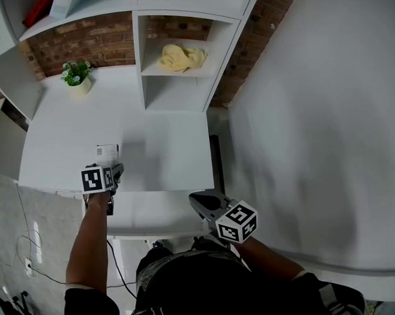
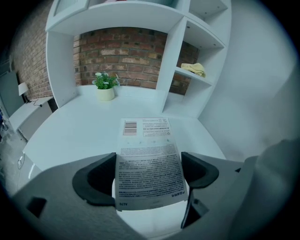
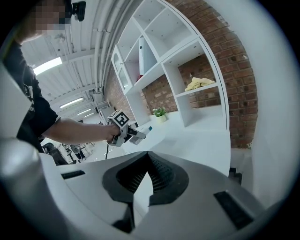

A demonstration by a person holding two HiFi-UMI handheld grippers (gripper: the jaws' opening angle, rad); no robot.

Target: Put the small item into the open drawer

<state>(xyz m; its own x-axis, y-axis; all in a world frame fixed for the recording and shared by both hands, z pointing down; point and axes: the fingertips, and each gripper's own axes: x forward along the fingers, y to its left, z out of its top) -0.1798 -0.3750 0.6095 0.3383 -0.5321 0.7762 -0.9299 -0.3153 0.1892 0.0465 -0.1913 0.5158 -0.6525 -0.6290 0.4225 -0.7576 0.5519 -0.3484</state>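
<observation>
Left tool (image 2: 149, 174) clamps flat packet (image 2: 147, 154) edgewise above bench (image 1: 171, 155); right tool (image 3: 146, 180) closed, empty; thin grip may slip

In the head view the left gripper (image 1: 113, 169) has its jaws under its marker cube, which also hides the near end of the box (image 1: 107, 151) at its 12 o'clock. The box's fine print is too small to read. A red thing (image 1: 37, 9) at the picture's 11 o'clock is cut off by the top edge. What the white ledge (image 1: 154, 217) at 6 o'clock of the desk (image 1: 164, 148) is cannot be told.
</observation>
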